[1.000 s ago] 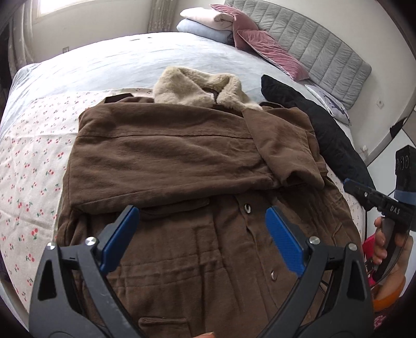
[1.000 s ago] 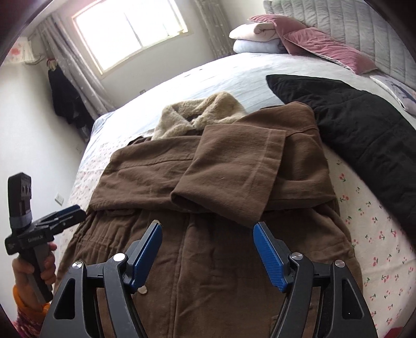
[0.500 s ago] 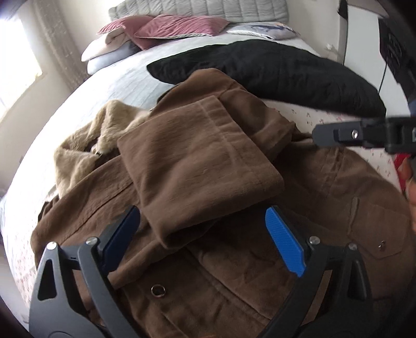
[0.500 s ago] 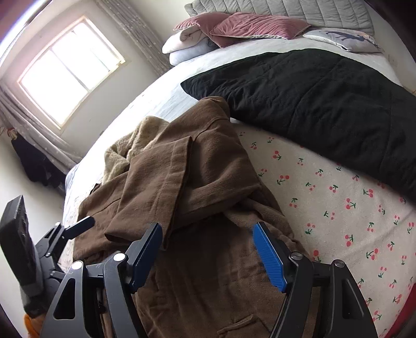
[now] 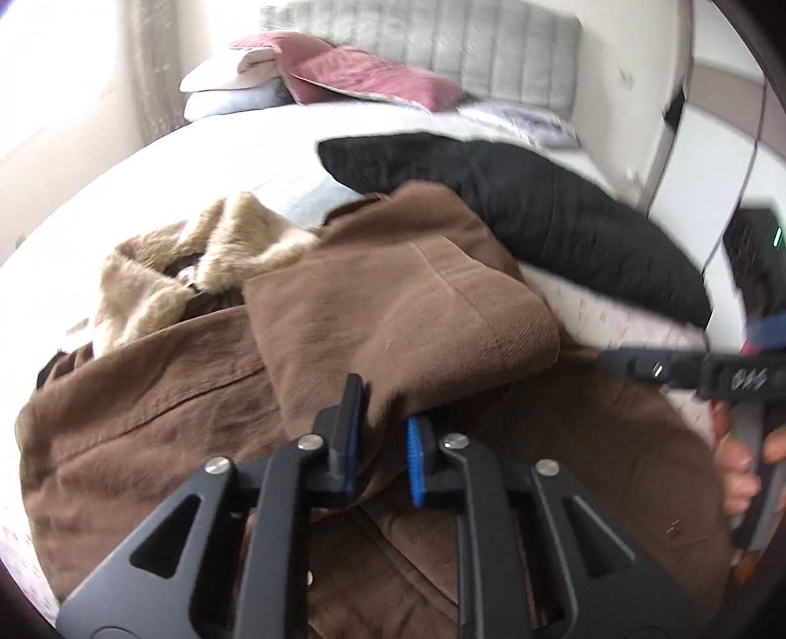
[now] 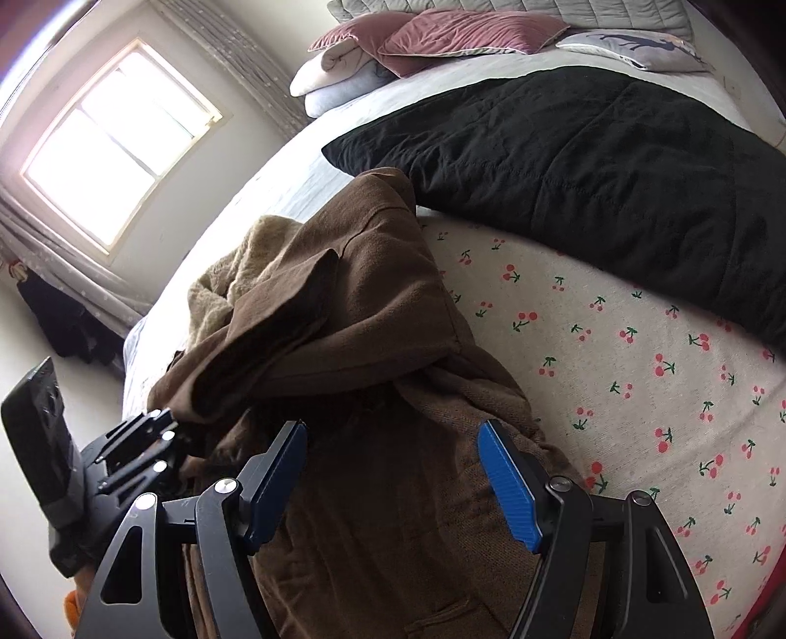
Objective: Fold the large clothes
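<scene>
A large brown coat [image 5: 186, 393] with a cream fleece collar [image 5: 206, 255] lies on the bed, its sleeve [image 5: 403, 304] folded across the chest. My left gripper [image 5: 380, 447] is shut on the cuff edge of that folded sleeve. In the right wrist view the coat [image 6: 373, 334] lies bunched, and the left gripper [image 6: 147, 442] grips the sleeve's edge at the left. My right gripper [image 6: 393, 477] is open and empty, low over the coat's lower right side. It also shows at the right of the left wrist view [image 5: 653, 366].
A black quilted garment [image 6: 589, 157] lies behind and right of the coat. A cherry-print sheet [image 6: 638, 368] covers the bed on the right. Pink and white pillows [image 6: 442, 34] are stacked at the grey headboard. A window [image 6: 118, 142] is at the left.
My left gripper has closed from wide open onto the folded sleeve's cuff. Both grippers have moved in closer to the coat's right side.
</scene>
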The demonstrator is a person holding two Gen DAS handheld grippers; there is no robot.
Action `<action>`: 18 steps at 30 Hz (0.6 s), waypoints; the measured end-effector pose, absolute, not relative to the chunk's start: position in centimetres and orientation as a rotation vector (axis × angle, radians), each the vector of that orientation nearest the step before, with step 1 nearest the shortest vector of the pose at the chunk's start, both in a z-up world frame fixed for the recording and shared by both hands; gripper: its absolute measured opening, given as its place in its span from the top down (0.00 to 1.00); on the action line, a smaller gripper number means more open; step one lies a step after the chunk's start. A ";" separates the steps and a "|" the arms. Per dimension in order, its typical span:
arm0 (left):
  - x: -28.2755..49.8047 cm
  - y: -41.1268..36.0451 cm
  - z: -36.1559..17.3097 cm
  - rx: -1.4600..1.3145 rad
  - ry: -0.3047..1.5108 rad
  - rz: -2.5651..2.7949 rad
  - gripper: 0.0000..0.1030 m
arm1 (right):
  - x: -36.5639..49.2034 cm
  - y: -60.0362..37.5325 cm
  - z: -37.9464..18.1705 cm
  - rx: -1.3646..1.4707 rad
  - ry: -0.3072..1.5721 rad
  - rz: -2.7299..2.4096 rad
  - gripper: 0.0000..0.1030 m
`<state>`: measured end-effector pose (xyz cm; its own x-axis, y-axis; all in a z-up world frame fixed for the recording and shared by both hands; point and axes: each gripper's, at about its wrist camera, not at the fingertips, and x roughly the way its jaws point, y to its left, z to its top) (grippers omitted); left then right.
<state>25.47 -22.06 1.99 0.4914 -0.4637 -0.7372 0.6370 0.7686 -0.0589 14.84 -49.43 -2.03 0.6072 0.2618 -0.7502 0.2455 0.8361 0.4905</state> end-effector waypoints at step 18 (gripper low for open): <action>29.5 -0.5 -1.8 -0.229 0.990 -0.302 0.43 | 15.5 -47.8 -2.5 0.569 0.955 0.032 0.29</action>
<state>29.49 -0.47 -1.78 0.5129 -0.3514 -0.7832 0.1450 0.9347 -0.3244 15.52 -47.84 -2.49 0.5889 0.2708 -0.7615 0.2191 0.8534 0.4729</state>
